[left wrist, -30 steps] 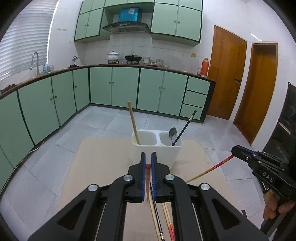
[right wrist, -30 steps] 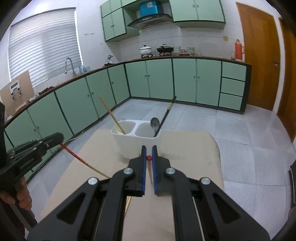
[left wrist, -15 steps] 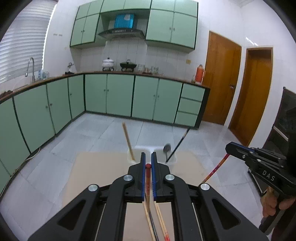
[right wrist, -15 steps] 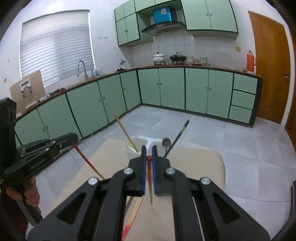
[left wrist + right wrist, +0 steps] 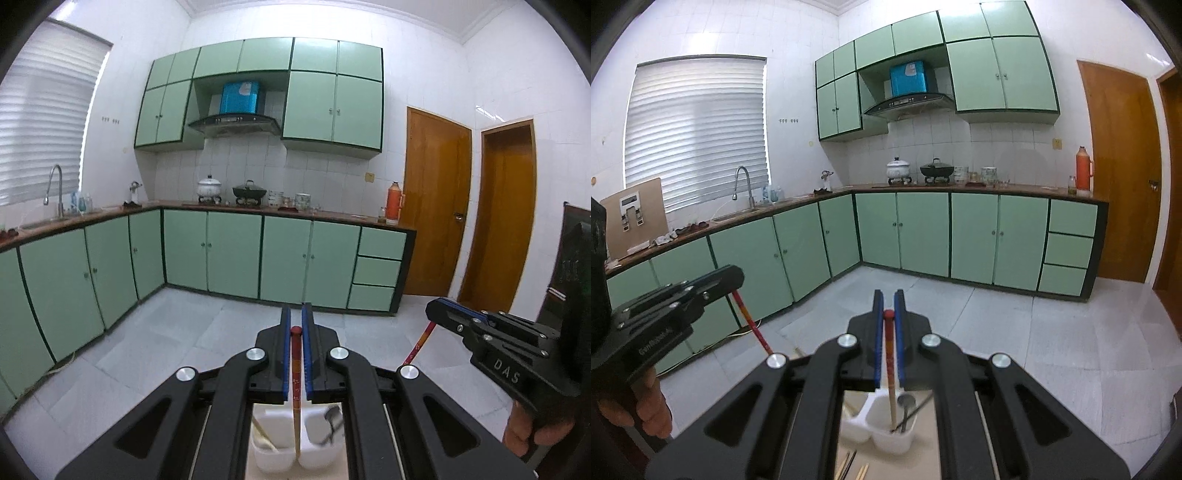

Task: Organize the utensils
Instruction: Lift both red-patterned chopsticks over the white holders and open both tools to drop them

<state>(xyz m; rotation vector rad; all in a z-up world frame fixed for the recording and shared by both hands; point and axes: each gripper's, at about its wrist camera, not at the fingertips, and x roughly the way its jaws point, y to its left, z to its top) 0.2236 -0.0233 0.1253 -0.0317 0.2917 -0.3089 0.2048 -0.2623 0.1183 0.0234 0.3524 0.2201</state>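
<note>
My left gripper point(image 5: 295, 314) is shut on a red-topped chopstick point(image 5: 296, 369) that hangs down over the divider of the white two-compartment holder point(image 5: 280, 463). A wooden chopstick point(image 5: 264, 435) leans in its left compartment and a spoon point(image 5: 332, 415) in its right. My right gripper point(image 5: 888, 297) is shut on a matching red-topped chopstick point(image 5: 891, 369) whose lower end is over or in the holder's point(image 5: 890, 443) right compartment, beside the spoon point(image 5: 905, 400). Each view shows the other gripper point(image 5: 437, 310) point(image 5: 733, 275) off to the side, level with the one it looks along.
The holder stands on a beige table mat point(image 5: 925, 461). Loose chopsticks point(image 5: 849, 465) lie on it nearer me. A hand point(image 5: 535, 432) grips the right tool's handle. Green kitchen cabinets and a tiled floor lie beyond.
Both grippers have risen with their chopsticks and moved toward the holder. It has slid from mid-view to the bottom, under the fingers. The chopsticks now hang over it.
</note>
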